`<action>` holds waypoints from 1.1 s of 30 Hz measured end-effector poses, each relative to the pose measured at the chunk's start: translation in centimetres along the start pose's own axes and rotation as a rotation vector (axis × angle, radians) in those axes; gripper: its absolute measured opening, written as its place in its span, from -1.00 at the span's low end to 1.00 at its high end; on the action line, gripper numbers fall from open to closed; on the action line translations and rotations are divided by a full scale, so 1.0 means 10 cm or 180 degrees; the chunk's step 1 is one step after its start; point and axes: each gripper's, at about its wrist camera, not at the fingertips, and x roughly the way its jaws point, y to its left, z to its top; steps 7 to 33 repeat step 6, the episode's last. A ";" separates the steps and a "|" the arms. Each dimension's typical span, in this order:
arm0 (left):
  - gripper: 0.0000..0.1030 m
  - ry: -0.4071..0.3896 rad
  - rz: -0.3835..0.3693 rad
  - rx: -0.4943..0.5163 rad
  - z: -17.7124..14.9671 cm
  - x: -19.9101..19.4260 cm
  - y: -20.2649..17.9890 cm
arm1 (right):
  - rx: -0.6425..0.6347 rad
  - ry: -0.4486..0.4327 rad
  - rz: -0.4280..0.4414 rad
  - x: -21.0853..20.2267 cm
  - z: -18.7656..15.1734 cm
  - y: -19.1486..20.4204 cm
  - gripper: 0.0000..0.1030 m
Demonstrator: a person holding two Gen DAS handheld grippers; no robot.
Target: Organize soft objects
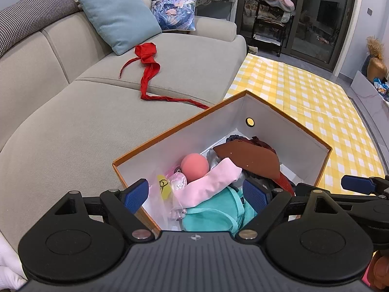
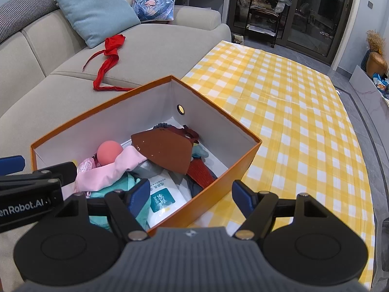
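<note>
Now the orange box [image 2: 218,185] at lower centre is nearly filled; both the left gripper [image 1: 195,194] and right gripper [image 2: 190,198] are held wide, empty. Probably the red cloth [image 1: 148,73] on the sofa [image 1: 60,121], upper left, must be fetched next.

Open orange box [image 2: 226,177] of soft things at the sofa's [image 2: 158,46] front edge.
The right gripper [image 2: 190,198], jaws spread, straddles the box's near wall; a red cloth [image 2: 108,58] lies behind on the seat.
</note>
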 end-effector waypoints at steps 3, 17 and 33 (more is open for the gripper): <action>0.98 -0.0057 -0.0020 0.0033 -0.02 -0.01 0.00 | -0.0002 0.0005 -0.0010 0.01 -0.01 -0.01 0.42; 0.98 -0.0102 -0.0030 0.0070 -0.03 -0.01 -0.01 | -0.0014 0.0008 -0.0016 0.01 -0.02 -0.03 0.42; 0.98 -0.0102 -0.0030 0.0070 -0.03 -0.01 -0.01 | -0.0014 0.0008 -0.0016 0.01 -0.02 -0.03 0.42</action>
